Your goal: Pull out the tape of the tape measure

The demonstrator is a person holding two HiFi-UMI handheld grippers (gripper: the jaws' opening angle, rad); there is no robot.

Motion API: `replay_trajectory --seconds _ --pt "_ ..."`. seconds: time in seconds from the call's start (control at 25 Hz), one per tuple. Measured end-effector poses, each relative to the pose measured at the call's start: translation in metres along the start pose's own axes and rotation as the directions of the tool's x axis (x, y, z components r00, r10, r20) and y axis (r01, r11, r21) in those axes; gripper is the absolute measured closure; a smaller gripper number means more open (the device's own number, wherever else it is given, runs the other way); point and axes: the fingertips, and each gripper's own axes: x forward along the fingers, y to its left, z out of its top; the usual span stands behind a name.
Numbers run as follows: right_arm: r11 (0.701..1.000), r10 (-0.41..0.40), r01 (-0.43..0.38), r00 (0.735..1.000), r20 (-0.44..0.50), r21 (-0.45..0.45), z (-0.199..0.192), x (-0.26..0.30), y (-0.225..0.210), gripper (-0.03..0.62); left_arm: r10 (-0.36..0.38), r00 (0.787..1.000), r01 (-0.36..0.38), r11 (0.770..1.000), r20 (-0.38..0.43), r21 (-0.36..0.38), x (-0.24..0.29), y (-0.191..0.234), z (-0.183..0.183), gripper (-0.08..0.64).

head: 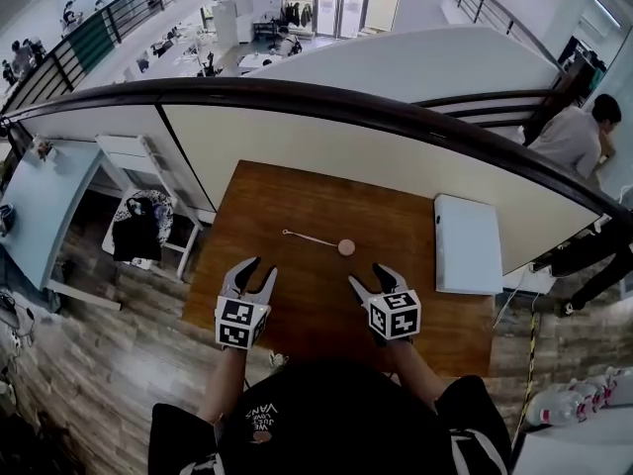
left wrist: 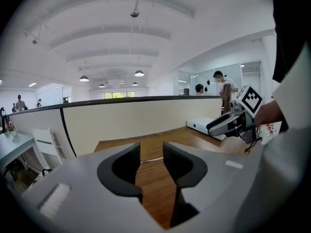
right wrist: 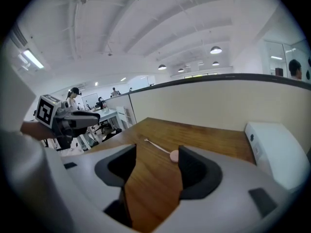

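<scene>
Pink measure (head: pixel 346 247) lying on table (head: pixel 297 305), at 12 o'clock from both grippers, tape (head: pixel 312 238) trailing toward 10. Jaws gaping, empty: left gripper (head: pixel 259 271), right gripper (head: pixel 368 277). Likely best: right pinning measure, left pinching tape's end.

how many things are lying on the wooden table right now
2. A pink tape measure near the middle of the table, tape partly out to the left, and a white box at its right edge. Nothing looks hidden.
</scene>
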Motion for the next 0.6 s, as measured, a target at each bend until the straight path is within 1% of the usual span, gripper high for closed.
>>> replay_trajectory --seconds 0.16,0.28,0.4,0.6 --pt "0.999 0.049 -0.049 0.998 0.037 -0.011 0.002 -0.012 0.011 0.350 0.027 0.999 -0.026 0.999 0.033 -0.042 -0.017 -0.013 0.007 0.425" --pt "0.996 0.090 -0.088 0.993 0.071 -0.026 0.005 -0.022 0.021 0.351 0.052 0.997 -0.049 0.997 0.051 -0.058 -0.027 -0.020 0.008 0.425" --pt "0.991 0.126 -0.122 0.989 0.077 -0.050 0.003 -0.028 0.025 0.356 0.070 0.996 -0.066 0.996 0.054 -0.062 -0.031 -0.028 0.002 0.426" --pt "0.987 0.147 -0.141 0.986 0.077 -0.078 -0.004 -0.038 0.022 0.453 0.079 0.995 -0.075 0.995 0.062 -0.068 -0.037 -0.047 -0.003 0.435"
